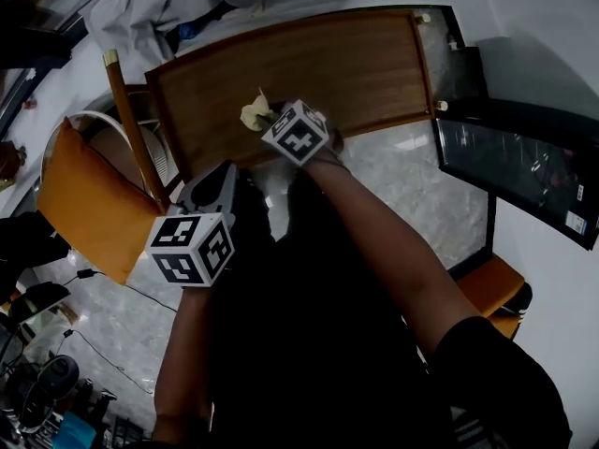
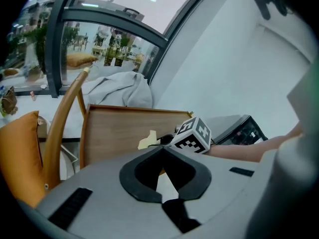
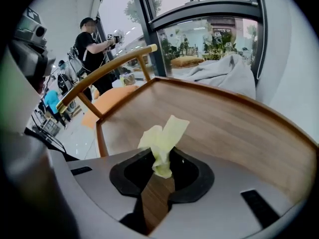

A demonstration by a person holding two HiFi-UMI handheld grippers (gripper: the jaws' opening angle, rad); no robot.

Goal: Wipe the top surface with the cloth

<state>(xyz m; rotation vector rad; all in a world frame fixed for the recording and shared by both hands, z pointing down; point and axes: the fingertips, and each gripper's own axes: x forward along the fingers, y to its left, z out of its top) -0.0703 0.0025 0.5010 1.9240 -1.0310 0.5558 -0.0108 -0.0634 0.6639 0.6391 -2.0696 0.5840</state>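
Observation:
A brown wooden table top [image 1: 318, 68] lies ahead of me. My right gripper [image 1: 269, 122] hovers over its near edge, shut on a small pale yellow cloth [image 1: 254, 112]. In the right gripper view the cloth [image 3: 163, 137] sticks up crumpled from between the jaws of that gripper [image 3: 161, 158], with the wood [image 3: 229, 128] just beyond. My left gripper [image 1: 223, 178] hangs nearer to me, off the table's near-left corner. Its jaws [image 2: 162, 148] are shut with nothing in them. From the left gripper view I see the cloth [image 2: 147, 140] and the right gripper's marker cube [image 2: 193, 135] over the table top [image 2: 117, 128].
A wooden chair with an orange cushion [image 1: 82, 204] stands left of the table. Grey fabric [image 1: 173, 7] lies beyond the far edge. A black glass-fronted unit [image 1: 524, 166] sits to the right. A person [image 3: 91, 46] stands far off by the windows.

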